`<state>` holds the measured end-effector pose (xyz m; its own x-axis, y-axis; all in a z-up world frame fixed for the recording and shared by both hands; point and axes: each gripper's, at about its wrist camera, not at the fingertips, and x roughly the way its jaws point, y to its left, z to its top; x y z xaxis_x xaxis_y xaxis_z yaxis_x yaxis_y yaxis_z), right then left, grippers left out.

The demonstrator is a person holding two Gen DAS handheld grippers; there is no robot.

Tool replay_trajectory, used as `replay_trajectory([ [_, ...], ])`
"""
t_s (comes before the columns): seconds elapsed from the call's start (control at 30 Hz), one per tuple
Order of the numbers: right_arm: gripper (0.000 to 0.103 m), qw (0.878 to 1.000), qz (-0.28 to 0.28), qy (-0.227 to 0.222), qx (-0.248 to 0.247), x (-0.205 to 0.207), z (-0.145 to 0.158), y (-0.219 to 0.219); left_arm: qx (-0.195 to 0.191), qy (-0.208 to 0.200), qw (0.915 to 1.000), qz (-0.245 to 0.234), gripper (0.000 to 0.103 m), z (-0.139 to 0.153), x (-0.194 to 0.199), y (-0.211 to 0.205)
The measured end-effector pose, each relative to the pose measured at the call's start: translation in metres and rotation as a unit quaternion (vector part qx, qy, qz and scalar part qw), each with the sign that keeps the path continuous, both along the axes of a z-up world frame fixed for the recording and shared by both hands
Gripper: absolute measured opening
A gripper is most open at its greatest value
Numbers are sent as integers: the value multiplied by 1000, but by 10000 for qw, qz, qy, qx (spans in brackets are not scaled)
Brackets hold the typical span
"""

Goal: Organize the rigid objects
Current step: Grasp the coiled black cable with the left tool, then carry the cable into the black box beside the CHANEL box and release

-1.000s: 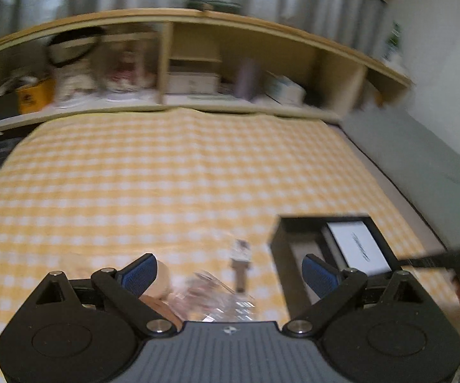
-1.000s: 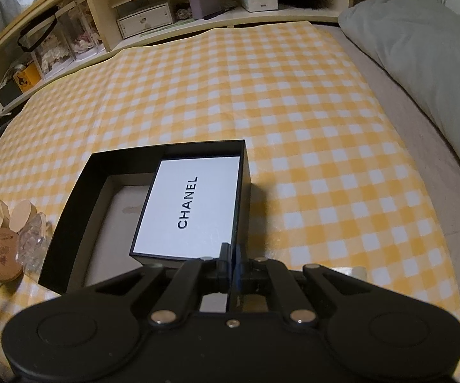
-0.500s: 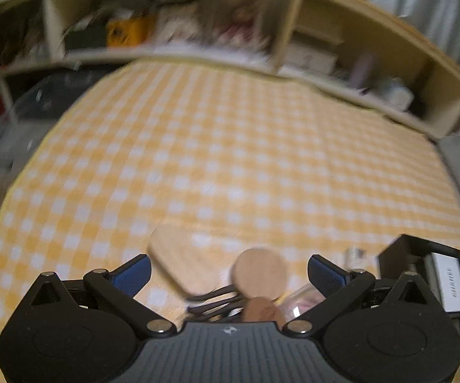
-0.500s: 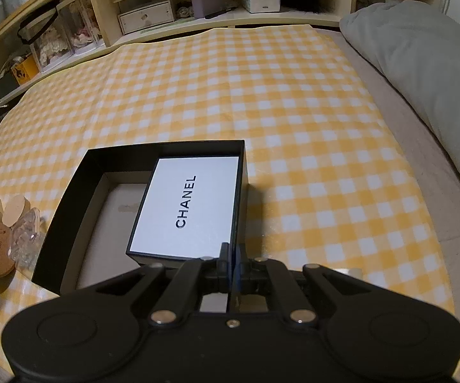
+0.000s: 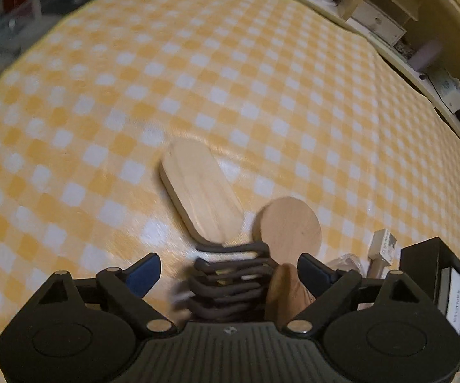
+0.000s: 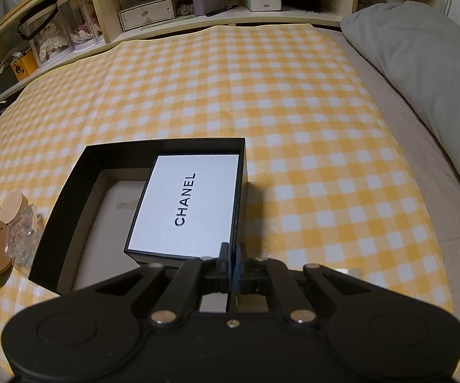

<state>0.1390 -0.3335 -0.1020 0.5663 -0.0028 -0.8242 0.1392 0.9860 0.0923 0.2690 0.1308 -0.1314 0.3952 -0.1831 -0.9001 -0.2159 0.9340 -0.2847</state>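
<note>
While your left claw [image 5: 228, 274] hangs wide, its jaws just having narrowed a little, a dark ridged piece [image 5: 230, 282] sits between the pads untouched. Beyond it, an oblong wooden board [image 5: 199, 196] lies at 11 o'clock and a round wooden disc [image 5: 289, 229] at 1 o'clock. Your right claw [image 6: 230, 266] is pinched on the black box [image 6: 70, 191] rim; a white CHANEL box [image 6: 187, 204] rests inside.

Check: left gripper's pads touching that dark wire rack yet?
Apart. The left wrist view shows the left gripper open, its jaws just closing a little, both blue pads clear of the dark wire rack between them, with cloth visible in the gap.
</note>
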Motion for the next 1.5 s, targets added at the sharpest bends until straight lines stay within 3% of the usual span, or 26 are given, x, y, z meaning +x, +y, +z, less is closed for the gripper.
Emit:
replay_trajectory([
  [0.1,4,10000,1,1,-5,0,0,0,22,109,9999,96,85,-7,1,-6],
  [0.27,4,10000,15,15,-23,1,-1,0,-378,184,9966,702,76,-14,5,2],
  [0.43,4,10000,18,18,-24,1,-1,1,-397,133,9967,701,67,-11,2,3],
  [0.47,4,10000,19,20,-27,1,-1,1,-326,83,9970,703,59,-8,1,3],
  [0.63,4,10000,30,26,-38,1,-2,1,87,-399,9975,576,59,22,-4,-1],
  [0.8,4,10000,40,33,-58,1,-3,1,253,-918,9945,429,58,47,-18,-9],
  [0.97,4,10000,51,40,-71,2,-3,2,81,-1302,9911,264,58,69,-32,-19],
  [1.1,4,9999,53,43,-77,2,-4,2,-222,-1487,9886,-115,58,82,-43,-40],
  [1.23,4,10000,51,40,-72,2,-3,2,-654,-1534,9822,-859,58,86,-52,-81],
  [1.33,4,10000,51,39,-72,2,-3,2,-878,-1578,9710,-1564,58,90,-57,-126],
  [1.5,4,10000,56,33,-62,2,-3,1,-636,-1784,9482,-2550,58,94,-65,-195],
])
